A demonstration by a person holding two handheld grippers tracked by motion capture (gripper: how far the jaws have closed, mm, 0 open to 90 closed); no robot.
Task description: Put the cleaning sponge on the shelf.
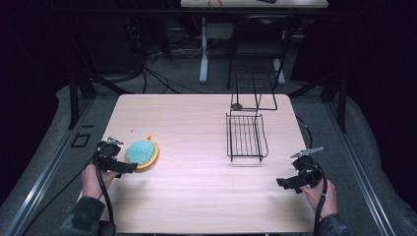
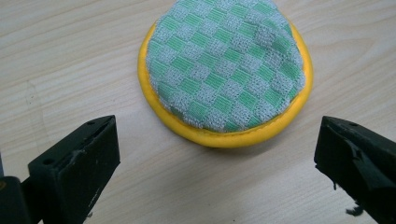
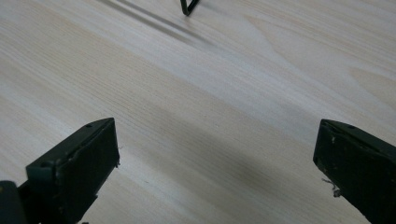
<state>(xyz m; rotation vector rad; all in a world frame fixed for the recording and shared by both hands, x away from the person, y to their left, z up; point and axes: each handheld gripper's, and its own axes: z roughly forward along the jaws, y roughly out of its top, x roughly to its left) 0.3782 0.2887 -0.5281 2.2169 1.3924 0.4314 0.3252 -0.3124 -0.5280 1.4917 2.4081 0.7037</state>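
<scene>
Dark lab: cables (image 1: 147,73), test table (image 1: 196,196).

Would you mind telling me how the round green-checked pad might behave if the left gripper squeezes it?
The pad looks like terry cloth with a yellow padded rim, so it probably compresses and flexes. Lying flat on the table, it seems unlikely to roll. The left gripper is open beside it.

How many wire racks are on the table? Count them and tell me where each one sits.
1. The black wire rack sits on the right half of the table, toward its far edge, well apart from the green checked pad at the left. Nothing appears hidden.
</scene>
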